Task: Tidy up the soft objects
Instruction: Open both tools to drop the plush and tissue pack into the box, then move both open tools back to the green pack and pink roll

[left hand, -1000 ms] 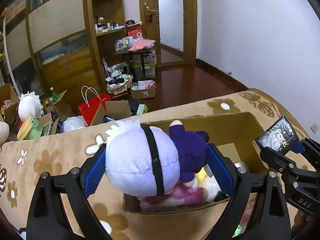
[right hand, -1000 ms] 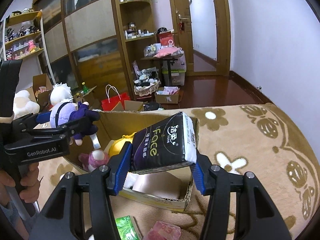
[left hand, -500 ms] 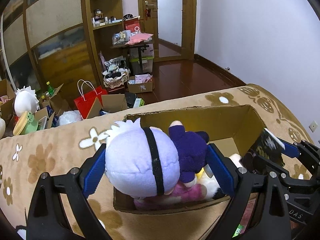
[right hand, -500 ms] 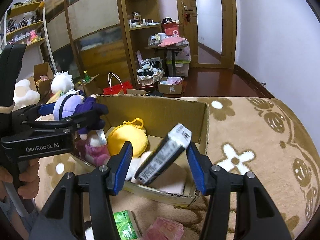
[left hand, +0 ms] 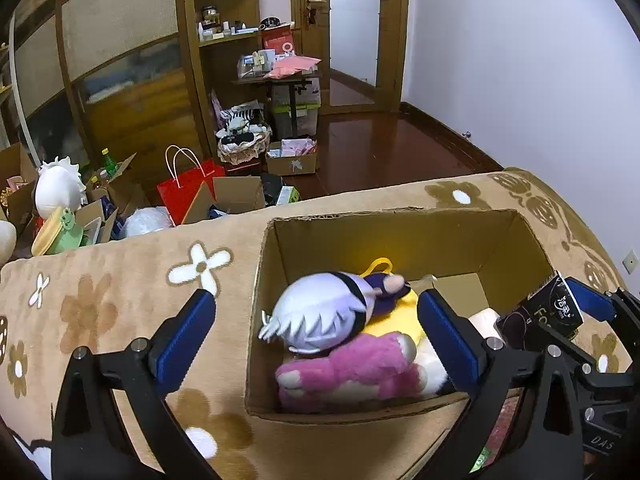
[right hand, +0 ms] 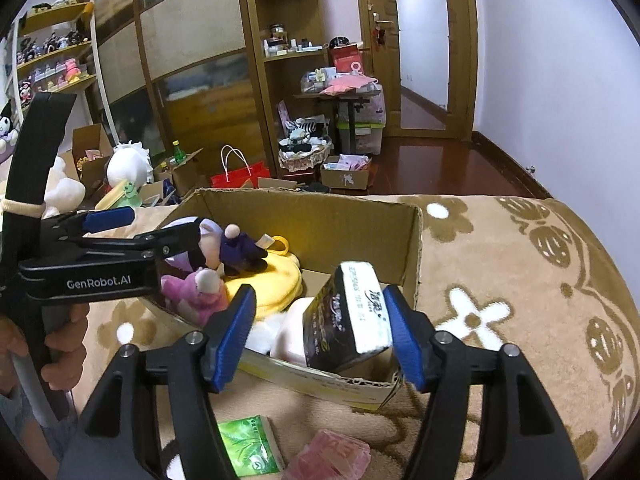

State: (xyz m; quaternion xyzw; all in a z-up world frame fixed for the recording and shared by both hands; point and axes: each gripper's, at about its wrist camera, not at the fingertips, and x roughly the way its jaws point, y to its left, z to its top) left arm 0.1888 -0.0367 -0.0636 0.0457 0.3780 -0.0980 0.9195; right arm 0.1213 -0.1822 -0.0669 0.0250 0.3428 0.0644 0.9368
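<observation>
A cardboard box (left hand: pixel 400 216) sits on a beige flowered blanket. In it lie a lavender-haired doll (left hand: pixel 320 314), a pink plush (left hand: pixel 360 368) and a yellow plush (right hand: pixel 272 280). My left gripper (left hand: pixel 316 332) is open and empty above the box's left wall; the doll lies loose between its fingers. My right gripper (right hand: pixel 320 336) is open; the black tissue pack (right hand: pixel 348 320) leans inside the box's near right corner, against the right pad. The pack also shows in the left wrist view (left hand: pixel 544 316).
A green tissue pack (right hand: pixel 248 448) and a pink pack (right hand: pixel 332 460) lie on the blanket before the box. Beyond the blanket's far edge are a red bag (left hand: pixel 188 192), open cartons, plush toys and shelves.
My left gripper opened and the doll dropped into the box onto the plushes. My right gripper lowered, opened, and the black tissue pack tipped into the box corner.
</observation>
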